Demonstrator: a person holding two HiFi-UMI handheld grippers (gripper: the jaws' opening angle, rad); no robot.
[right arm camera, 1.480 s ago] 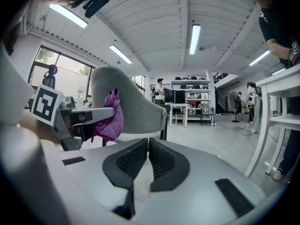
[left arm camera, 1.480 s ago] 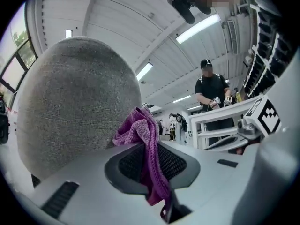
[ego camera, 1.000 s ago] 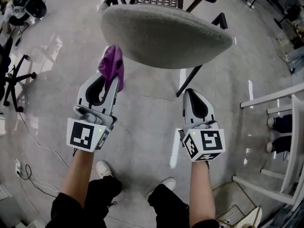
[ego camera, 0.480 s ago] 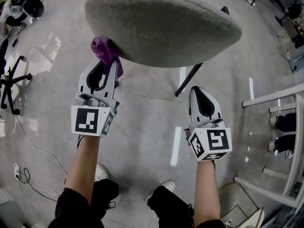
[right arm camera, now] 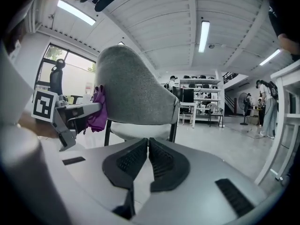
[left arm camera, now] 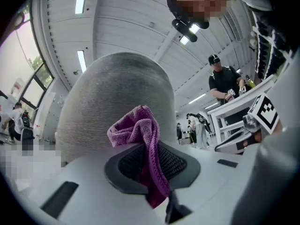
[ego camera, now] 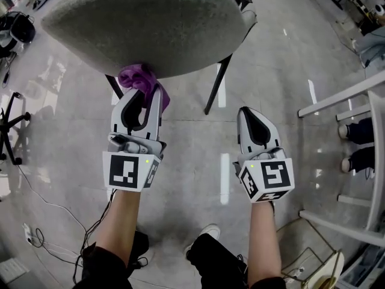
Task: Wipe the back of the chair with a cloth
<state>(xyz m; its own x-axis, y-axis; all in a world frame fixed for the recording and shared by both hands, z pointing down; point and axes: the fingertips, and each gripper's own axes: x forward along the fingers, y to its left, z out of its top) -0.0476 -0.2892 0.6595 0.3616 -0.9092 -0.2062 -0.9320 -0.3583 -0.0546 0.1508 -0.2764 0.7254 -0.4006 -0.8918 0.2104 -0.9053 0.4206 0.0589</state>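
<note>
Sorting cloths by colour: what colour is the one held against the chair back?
Purple; the cloth shows clearest in the left gripper view.

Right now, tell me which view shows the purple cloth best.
The left gripper view: the purple cloth fills the centre, pinched in the fingers against the chair back. The head view shows only a bunch at its edge; the right gripper view, a small patch.

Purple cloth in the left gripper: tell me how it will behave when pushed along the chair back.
The purple terry cloth is probably floppy: it bunches and droops over the jaws. Likely light, since a pinched fold carries it all. Its looped pile may drag rather than slide on the grey fabric chair back.
</note>
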